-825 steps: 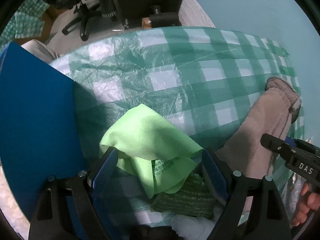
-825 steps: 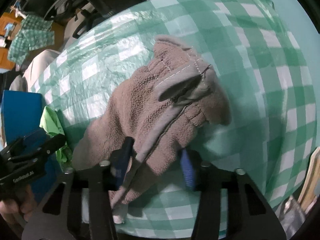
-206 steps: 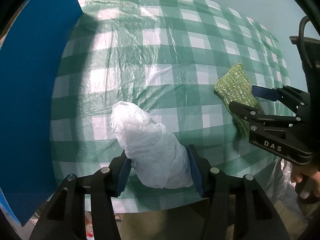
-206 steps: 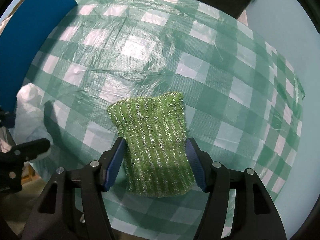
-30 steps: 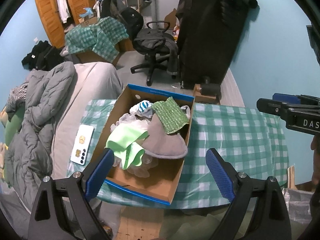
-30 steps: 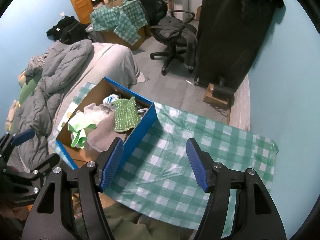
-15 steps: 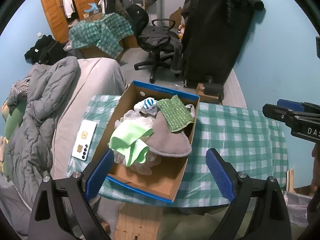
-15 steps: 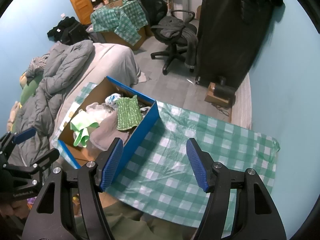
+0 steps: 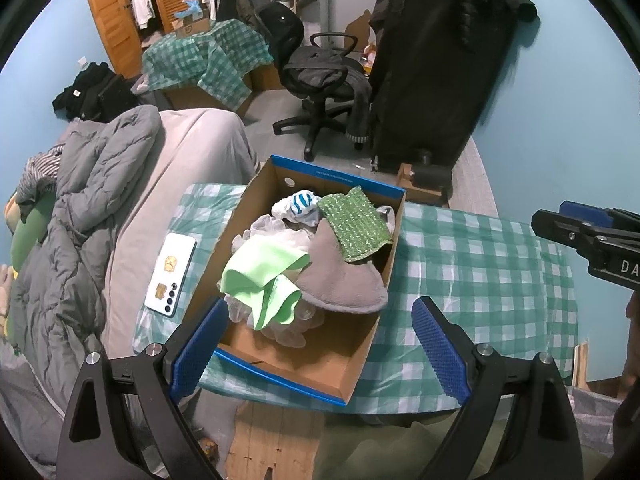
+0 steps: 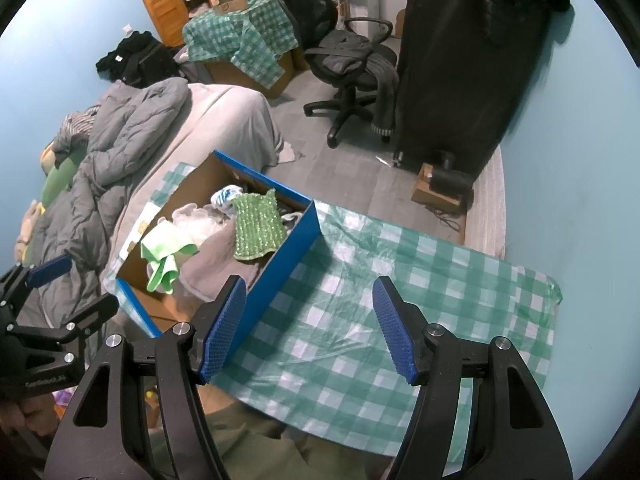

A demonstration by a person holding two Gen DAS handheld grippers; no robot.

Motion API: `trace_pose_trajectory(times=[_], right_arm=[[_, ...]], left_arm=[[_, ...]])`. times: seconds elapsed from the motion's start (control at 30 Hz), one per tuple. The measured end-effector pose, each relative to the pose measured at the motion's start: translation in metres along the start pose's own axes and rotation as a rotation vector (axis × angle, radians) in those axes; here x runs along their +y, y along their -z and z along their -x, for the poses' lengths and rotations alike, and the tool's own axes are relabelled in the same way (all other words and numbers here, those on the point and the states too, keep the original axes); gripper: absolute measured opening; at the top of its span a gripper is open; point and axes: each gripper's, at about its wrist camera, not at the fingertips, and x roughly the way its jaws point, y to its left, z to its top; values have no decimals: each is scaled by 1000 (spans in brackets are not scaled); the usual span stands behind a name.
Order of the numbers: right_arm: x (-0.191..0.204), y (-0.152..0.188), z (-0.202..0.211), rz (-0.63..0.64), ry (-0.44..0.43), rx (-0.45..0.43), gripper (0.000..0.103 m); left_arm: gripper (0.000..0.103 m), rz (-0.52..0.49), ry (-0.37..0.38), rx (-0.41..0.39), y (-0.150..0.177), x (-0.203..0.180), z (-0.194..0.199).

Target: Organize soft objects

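A blue-edged cardboard box (image 9: 352,364) stands on the left part of the checked table (image 9: 480,264). It holds a green knitted cloth (image 9: 354,224), a grey fleece glove (image 9: 340,280), a light green cloth (image 9: 260,268), white plastic wrap (image 9: 260,228) and a blue-striped white piece (image 9: 300,202). The box (image 10: 280,256) and green knitted cloth (image 10: 256,220) also show in the right wrist view. My left gripper (image 9: 320,344) is open and empty, high above the box's near end. My right gripper (image 10: 306,326) is open and empty, high above the table beside the box.
A white phone (image 9: 170,276) lies on the table left of the box. A bed with a grey duvet (image 9: 80,208) is at the left. An office chair (image 9: 324,80) and a black covered rack (image 9: 436,68) stand beyond the table. A blue wall is at the right.
Both grippers stay open and empty, high above the table. The views have shifted slightly, so the box and table sit a little lower and closer in frame.
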Motion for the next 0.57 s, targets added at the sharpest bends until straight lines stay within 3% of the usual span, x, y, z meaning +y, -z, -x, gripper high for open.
trace_pose_trajectory(times=[0.57], right_arm=[[1,0,0,-1,1,5,65]], left_arm=[[94,35,5,8,-2,-8,-4]])
